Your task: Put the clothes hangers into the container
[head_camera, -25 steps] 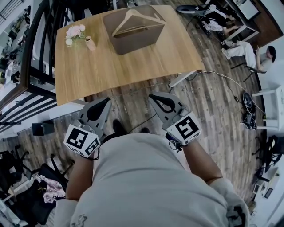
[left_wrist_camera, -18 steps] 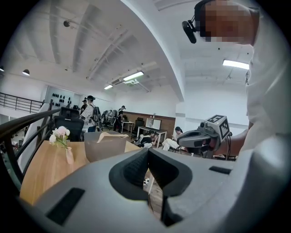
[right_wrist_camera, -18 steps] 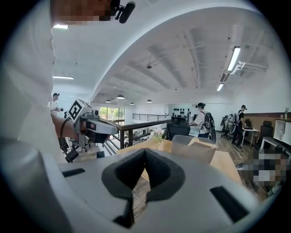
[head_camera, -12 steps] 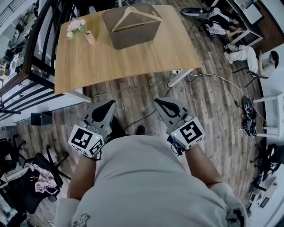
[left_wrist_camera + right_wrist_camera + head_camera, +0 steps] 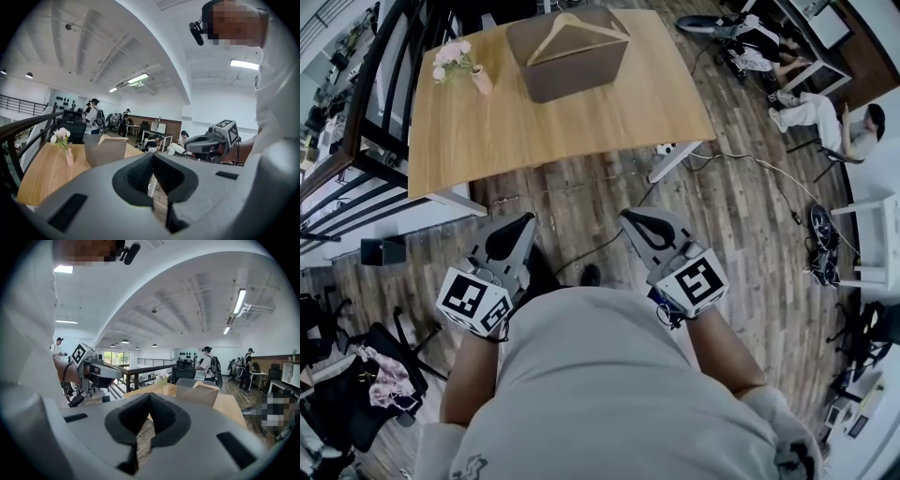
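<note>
Both grippers hang low by the person's torso, over the wood floor (image 5: 741,187), well short of the counter (image 5: 581,127). Left gripper (image 5: 523,223): jaws clenched, nothing between. Right gripper (image 5: 630,217): jaws clenched, empty. Farther out, the brown container (image 5: 577,80) stands near the counter's far edge. A wooden clothes hanger (image 5: 548,39) lies across its top. A flower vase (image 5: 480,81) stands beside it.
</note>
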Available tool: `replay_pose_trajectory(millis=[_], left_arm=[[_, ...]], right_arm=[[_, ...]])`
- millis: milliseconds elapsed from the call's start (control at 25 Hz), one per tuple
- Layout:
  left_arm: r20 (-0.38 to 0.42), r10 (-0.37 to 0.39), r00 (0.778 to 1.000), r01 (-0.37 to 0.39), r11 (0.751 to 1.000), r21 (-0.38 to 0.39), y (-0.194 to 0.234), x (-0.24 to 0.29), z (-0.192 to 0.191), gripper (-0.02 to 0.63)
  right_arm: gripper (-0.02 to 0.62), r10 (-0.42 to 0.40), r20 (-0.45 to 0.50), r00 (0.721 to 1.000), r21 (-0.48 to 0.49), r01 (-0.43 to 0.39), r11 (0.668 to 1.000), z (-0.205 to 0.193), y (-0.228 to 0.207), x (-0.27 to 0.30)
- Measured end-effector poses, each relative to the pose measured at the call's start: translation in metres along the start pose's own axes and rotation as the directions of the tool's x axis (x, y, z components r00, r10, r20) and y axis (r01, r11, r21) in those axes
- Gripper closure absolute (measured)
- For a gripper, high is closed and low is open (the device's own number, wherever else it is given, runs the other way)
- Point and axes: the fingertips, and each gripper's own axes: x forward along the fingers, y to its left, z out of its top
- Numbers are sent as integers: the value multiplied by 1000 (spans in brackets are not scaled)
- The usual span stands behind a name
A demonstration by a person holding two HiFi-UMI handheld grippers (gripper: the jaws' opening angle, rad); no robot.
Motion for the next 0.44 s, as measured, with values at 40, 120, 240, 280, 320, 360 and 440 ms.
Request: replay_pose_trajectory(millis=[40, 120, 240, 280, 320, 360, 440], left_arm=[[3, -1, 1000, 1, 1000, -9, 0, 0, 0, 600], [5, 2, 1000, -2, 1000, -13, -1, 0, 1, 600], [4, 9, 1000, -9, 1000, -8, 0, 3, 1, 600], [5, 9, 1000, -9, 1000, -7, 1, 4, 1, 600], [7, 9, 1000, -9, 1000, -6, 2, 4, 1, 600], [8, 9, 1000, -9, 1000, -6, 4, 5, 1, 601], [9, 11, 1000, -11, 1000, -7, 6, 7, 2, 600]], right_arm=[[591, 1, -1, 1000, 1, -1, 1000, -1, 0, 0], [591, 3, 0, 1000, 3, -3, 1000, -1, -2, -1], [591, 3, 5, 1000, 8, -3, 1000, -2, -5, -1], [591, 2, 5, 1000, 8, -2, 1000, -2, -7, -1], [591, 2, 5, 1000, 6, -2, 1000, -2, -9, 0], [591, 0, 6, 1000, 2, 0, 1000, -2, -12, 1], [591, -5, 10, 1000, -4, 5, 1000, -1, -17, 2]])
